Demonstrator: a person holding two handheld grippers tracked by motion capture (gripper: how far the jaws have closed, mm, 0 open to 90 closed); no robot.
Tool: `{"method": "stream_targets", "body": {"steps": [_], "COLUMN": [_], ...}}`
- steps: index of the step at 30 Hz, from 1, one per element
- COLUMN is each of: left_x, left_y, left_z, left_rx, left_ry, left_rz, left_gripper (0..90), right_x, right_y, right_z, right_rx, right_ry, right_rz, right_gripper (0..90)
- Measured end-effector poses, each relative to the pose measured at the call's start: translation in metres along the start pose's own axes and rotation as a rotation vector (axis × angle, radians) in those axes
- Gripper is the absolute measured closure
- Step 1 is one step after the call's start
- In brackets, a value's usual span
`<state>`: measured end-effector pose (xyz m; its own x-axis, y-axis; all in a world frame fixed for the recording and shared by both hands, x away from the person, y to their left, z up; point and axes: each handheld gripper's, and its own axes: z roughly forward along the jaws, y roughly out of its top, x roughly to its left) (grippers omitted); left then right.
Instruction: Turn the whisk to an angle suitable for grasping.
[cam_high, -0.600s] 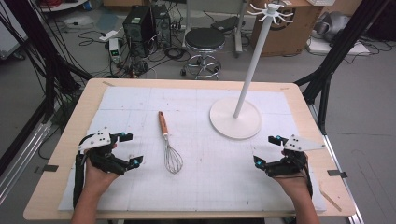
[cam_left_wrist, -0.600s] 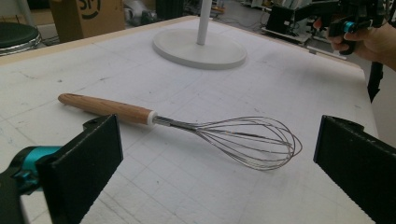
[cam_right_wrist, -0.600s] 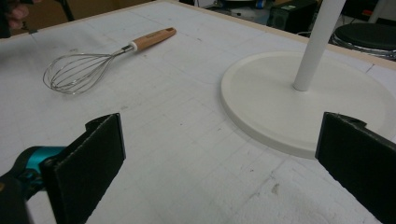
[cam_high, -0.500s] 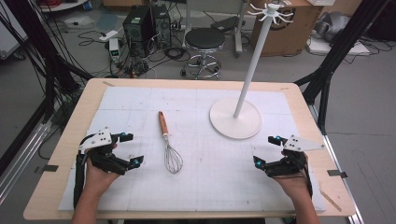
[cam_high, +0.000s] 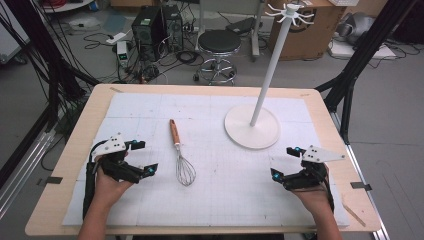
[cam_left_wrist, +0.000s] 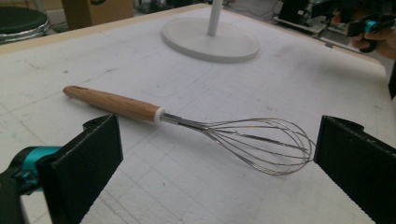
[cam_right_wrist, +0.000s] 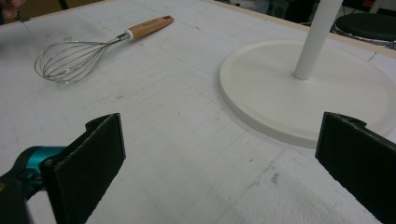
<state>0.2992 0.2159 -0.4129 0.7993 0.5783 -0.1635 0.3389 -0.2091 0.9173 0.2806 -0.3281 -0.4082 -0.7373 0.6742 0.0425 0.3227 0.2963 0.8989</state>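
A wire whisk (cam_high: 181, 155) with a wooden handle lies flat on the white mat, handle toward the far side. In the left gripper view the whisk (cam_left_wrist: 196, 128) lies just beyond the wide-open jaws. My left gripper (cam_high: 144, 157) rests open on the mat to the whisk's left, held by a hand. My right gripper (cam_high: 285, 162) rests open near the front right, with nothing between its jaws. The whisk (cam_right_wrist: 88, 49) lies far off in the right gripper view. A white stand (cam_high: 252, 127) with a round base and tall pole rises at the back right.
The stand's round base (cam_right_wrist: 303, 98) lies close ahead of my right gripper. The white mat (cam_high: 225, 200) covers most of the wooden table (cam_high: 55, 205). A stool (cam_high: 219, 47) and computer gear stand on the floor beyond the table.
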Motion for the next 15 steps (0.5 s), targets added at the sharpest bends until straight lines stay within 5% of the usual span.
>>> {"method": "stream_targets", "body": {"steps": [6,15], "left_x": [0.004,0.009], "left_y": [0.01,0.011], "left_z": [0.013,0.022], "left_rx": [0.031,0.038], "left_ry": [0.057,0.088], "left_rz": [-0.027,-0.061], "left_gripper": [1.8,1.8], "right_x": [-0.002,-0.003], "right_y": [-0.001,-0.002], "right_z": [0.0,-0.001], "right_rx": [-0.003,-0.002], "right_ry": [0.003,0.009], "right_rz": [0.006,0.019], "right_gripper": [0.4,0.4]}}
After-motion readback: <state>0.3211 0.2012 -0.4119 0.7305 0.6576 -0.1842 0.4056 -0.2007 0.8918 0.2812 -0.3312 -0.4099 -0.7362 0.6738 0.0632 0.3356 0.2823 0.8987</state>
